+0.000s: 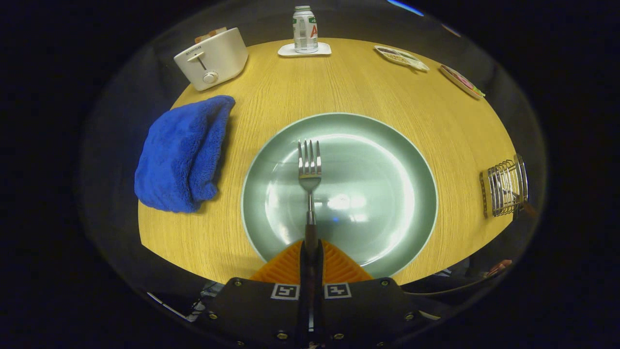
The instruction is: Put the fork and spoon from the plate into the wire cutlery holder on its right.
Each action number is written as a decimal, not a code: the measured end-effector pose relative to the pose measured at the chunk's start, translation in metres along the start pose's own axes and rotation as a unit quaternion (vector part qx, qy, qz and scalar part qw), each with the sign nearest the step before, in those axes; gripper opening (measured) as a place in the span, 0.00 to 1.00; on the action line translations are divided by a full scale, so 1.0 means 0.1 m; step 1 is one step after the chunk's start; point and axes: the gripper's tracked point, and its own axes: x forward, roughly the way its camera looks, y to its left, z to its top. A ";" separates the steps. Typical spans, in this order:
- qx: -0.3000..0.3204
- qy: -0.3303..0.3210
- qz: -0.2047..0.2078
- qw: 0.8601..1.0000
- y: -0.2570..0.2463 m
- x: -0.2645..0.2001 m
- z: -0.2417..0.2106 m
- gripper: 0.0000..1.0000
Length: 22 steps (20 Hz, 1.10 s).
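Gripper [310, 252] closed on the dark handle of a silver metal fork [309, 167], held over a round, glossy pale-green plate [387, 160].

The two ridged fingers are pressed together with only the fork's handle between them, and its shaft and four tines point straight ahead above the plate's shiny centre, which throws back bright glare. The plate sits on a round, light wood-grain table [339, 82]. To its right, well apart near the table's edge, stands the wire cutlery holder [503, 188], a cage of thin metal bars. Left of the plate lies a fluffy blue folded towel [181, 152]; beyond it a smooth white toaster [212, 59], and a can [305, 29] on a white coaster [304, 50].
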 end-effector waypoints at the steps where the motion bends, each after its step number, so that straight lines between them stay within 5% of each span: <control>1: 0.005 -0.005 0.002 1.000 0.00 -0.02 0.03 0.04; 13: 0.078 -0.077 -0.035 0.993 -0.61 -0.60 0.48 0.05; 22: 0.197 -0.103 -0.093 0.971 -1.52 -1.03 0.63 0.04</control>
